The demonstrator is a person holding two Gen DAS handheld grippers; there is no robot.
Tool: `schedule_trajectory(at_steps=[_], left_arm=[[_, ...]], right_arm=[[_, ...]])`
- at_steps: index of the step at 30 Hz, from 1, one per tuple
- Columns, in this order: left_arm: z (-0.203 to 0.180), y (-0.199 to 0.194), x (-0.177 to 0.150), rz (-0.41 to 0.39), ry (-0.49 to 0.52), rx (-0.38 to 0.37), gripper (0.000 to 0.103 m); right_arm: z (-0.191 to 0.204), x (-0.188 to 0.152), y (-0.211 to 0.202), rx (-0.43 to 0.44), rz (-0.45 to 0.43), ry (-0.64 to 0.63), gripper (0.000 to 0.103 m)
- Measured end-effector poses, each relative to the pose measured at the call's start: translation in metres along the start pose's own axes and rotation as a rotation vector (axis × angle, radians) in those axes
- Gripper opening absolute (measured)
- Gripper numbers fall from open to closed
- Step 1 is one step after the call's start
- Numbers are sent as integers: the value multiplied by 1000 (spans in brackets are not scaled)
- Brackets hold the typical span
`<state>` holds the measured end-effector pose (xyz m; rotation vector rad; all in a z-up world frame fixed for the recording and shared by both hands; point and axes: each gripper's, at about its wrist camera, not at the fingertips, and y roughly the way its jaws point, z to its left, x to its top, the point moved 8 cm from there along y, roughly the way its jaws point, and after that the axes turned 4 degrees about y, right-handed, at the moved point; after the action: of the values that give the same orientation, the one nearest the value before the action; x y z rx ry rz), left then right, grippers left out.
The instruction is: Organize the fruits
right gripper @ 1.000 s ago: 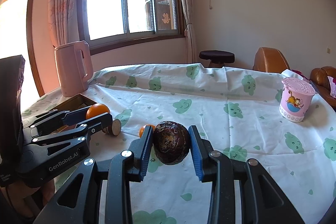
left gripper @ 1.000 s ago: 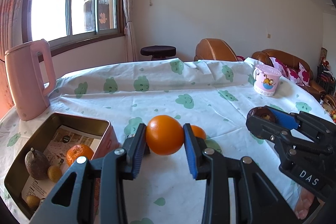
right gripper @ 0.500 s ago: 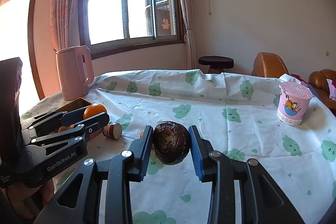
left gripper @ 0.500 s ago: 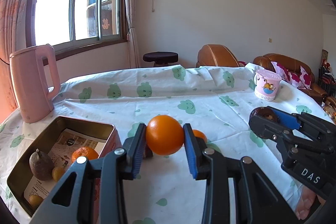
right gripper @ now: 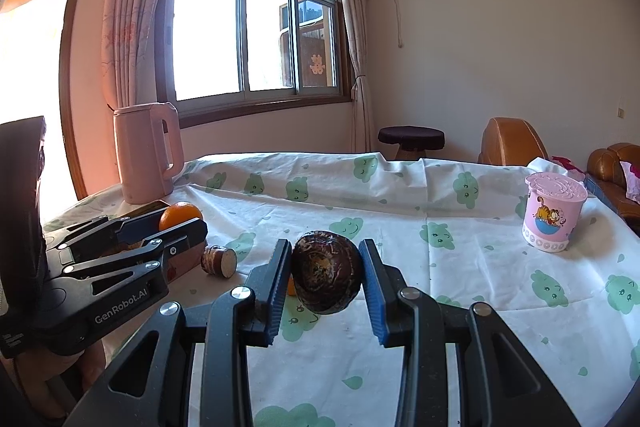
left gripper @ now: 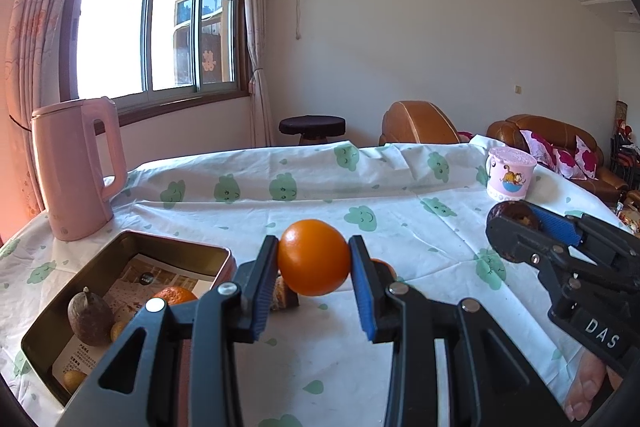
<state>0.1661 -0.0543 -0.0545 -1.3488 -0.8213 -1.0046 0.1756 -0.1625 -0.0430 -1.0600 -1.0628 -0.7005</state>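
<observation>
Not much has changed in the last second; the left claw (left gripper: 314, 291) stays clamped on the round orange fruit (left gripper: 313, 257), the right claw (right gripper: 325, 293) on the dark mottled passion fruit (right gripper: 325, 277); both hang above the bench (left gripper: 400, 227), the brass-coloured metal tin (left gripper: 168, 247) waiting at left, so drop-off comes next.

The left gripper (left gripper: 314, 259) was clamped on an orange (left gripper: 313, 257), held between its blue pads clear of the surface. The right gripper (right gripper: 326, 273) pinched a dark fruit (right gripper: 326, 271) between its fingertips, angled slightly downward.
</observation>
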Motion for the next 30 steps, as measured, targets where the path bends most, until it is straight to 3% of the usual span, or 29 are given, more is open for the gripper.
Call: schedule_trajectory(at_steps=[13, 30], left_arm=[[24, -16, -5, -16, -35, 28, 37], [82, -25, -18, 7, -118, 86, 37]], right_arm=[[7, 1, -2, -10, -15, -25, 37], [63, 3, 25, 107, 41, -54, 37]])
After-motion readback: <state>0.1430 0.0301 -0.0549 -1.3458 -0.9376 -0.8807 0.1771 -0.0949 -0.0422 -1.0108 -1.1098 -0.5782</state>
